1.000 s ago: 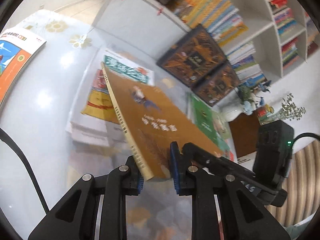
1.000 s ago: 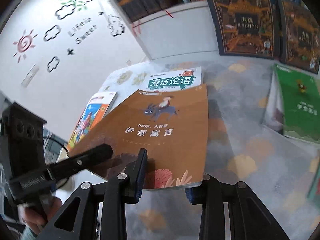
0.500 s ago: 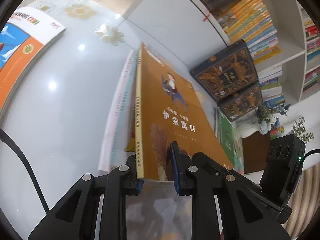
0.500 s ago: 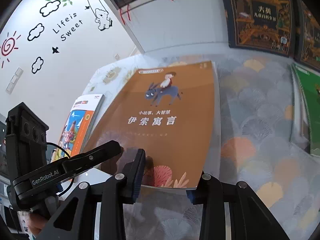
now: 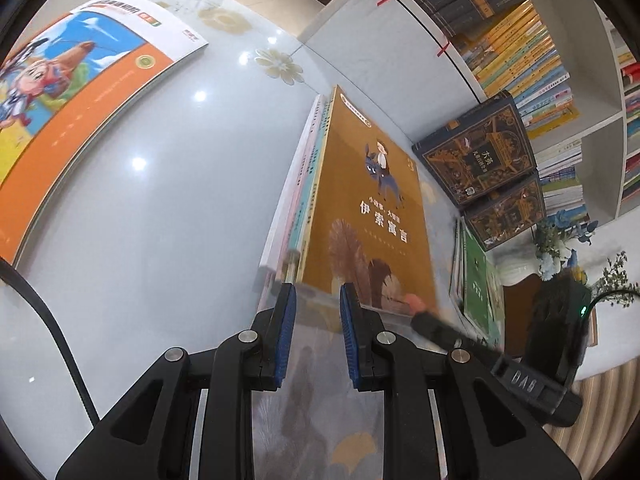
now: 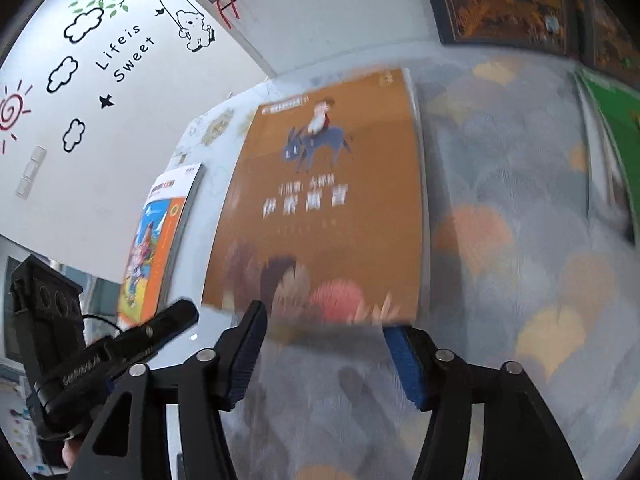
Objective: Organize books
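A brown book (image 5: 372,208) (image 6: 332,200) with a donkey rider on its cover lies on a stack of books (image 5: 304,184). My left gripper (image 5: 318,292) is at the book's near left corner, its blue pads narrowly apart and still closed on that edge. My right gripper (image 6: 325,320) is at the near edge further right. Its jaws are opening, with the edge between the tips and neither pad pressing on it. The right gripper's black finger (image 5: 440,328) shows in the left wrist view. The left gripper (image 6: 160,328) shows at the lower left of the right wrist view.
An orange picture book (image 5: 80,100) (image 6: 156,240) lies on the glossy table (image 5: 160,220) to the left. A green book (image 5: 476,280) (image 6: 616,140) lies right of the stack. Two dark ornate books (image 5: 480,148) lean on a full bookshelf (image 5: 520,40). A plant (image 5: 560,232) stands at the right.
The brown book came down from a tilt to lie flat on the stack, covering the white and green book. Both grippers sank with it. The right jaws have spread apart.
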Motion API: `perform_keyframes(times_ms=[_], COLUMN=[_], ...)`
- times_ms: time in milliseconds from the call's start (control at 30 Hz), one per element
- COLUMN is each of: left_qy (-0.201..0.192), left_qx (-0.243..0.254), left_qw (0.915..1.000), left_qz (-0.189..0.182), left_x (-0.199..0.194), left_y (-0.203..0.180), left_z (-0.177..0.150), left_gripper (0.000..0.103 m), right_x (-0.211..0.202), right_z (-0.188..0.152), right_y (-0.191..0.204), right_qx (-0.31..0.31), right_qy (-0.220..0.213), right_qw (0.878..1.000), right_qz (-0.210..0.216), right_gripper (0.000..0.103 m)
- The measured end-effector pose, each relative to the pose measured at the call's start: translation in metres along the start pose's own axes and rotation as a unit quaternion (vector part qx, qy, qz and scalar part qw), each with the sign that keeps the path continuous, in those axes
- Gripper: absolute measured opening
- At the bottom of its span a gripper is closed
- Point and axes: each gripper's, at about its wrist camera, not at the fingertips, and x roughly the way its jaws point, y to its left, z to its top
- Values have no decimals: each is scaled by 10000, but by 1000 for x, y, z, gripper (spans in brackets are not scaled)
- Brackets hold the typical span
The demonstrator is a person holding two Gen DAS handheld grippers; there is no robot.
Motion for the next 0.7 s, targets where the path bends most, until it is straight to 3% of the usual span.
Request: perform_keyframes(times_ms=[300,533,700], left_qy=[-90,391,851], left_qx=[116,504,1228], left_qw=[9999,9977,9885], left_qz=[-36,-239,-221], left_x=[-6,54,101], left_y=[-50,-130,-200], left_z=[-28,-75,-105], left_gripper=[18,23,27], right_x=[-43,-100,-137], right_z=[-43,-51,-53], right_y=[-46,-124,-176], right_qx=[84,427,608], right_qy=[110,-15,-275], right_qw=[9996,9984,9976], right_qz=[263,369,175], right_gripper=[59,59,59])
